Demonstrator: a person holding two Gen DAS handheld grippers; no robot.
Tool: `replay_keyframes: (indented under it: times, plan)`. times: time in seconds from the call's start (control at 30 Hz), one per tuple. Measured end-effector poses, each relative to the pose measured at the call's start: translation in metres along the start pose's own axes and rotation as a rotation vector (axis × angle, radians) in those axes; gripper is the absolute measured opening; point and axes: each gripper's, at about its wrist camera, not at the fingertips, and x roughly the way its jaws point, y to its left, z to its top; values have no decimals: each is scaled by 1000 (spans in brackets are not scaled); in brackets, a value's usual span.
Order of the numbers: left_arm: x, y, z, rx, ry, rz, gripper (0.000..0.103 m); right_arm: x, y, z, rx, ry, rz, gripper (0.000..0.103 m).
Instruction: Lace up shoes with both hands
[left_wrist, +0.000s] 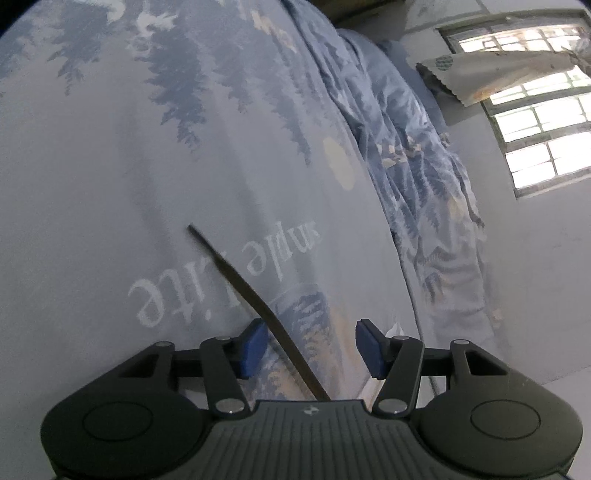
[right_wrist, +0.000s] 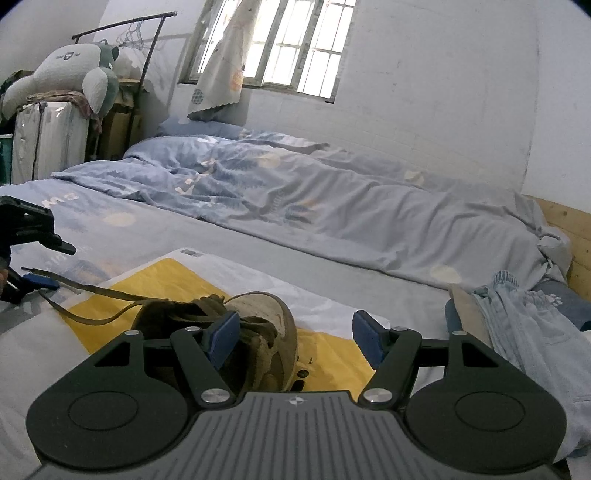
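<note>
The left gripper (left_wrist: 312, 347) stands half open, gripping nothing; the flat dark lace (left_wrist: 255, 295) runs loose between its pads, limp and light, best pinched near its stiff tip. The worn brown shoe (right_wrist: 258, 332) sits on yellow paper (right_wrist: 177, 280) on the bed (right_wrist: 332, 266), soft and floppy. The right gripper (right_wrist: 295, 341) gapes wide, empty, beside its heel

Ahead of my left gripper (left_wrist: 312, 349) I had flat bedsheet (left_wrist: 110, 184), nothing in the way but the lace (left_wrist: 258, 299) running between the spread pads. Rumpled duvet (right_wrist: 332, 199) walled off the window side. My right gripper (right_wrist: 291, 341) had the shoe (right_wrist: 258, 332) against its left pad; right half of gap was free. Clothes (right_wrist: 517, 325) crowded the right.
</note>
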Motion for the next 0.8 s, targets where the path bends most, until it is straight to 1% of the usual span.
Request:
replay_keyframes:
  times: [0.03,0.1,0.17,0.23,0.3,0.43,0.5,0.57,0.6,0.7,0.8]
  plan:
    - [2,-1,1,10,-3,0,52,0,0,0,3,-2,-2,69]
    - [6,-3,3,30,-2,16,43,1,0,1,7,-4,-3,69]
    - [8,-1,6,24,3,47,20,1,0,1,9,-11,-6,69]
    - [10,4,8,1,12,81,6,0,1,1,8,-21,-9,69]
    - [10,6,9,-5,15,65,6,-1,1,2,9,-31,-11,69]
    - [13,-5,8,64,17,62,2,-6,-2,3,28,-78,-15,69]
    - [14,-19,3,153,22,58,1,-9,-5,4,49,-102,-9,69]
    - [14,-41,-8,281,37,18,1,-11,-13,6,88,-120,20,69]
    - [13,-54,-16,356,41,-11,1,-12,-17,8,107,-126,35,69]
    - [2,-97,-50,640,35,-120,1,-14,-29,19,165,-152,78,69]
    - [-13,-127,-86,853,30,-234,1,-13,-38,34,216,-185,124,69]
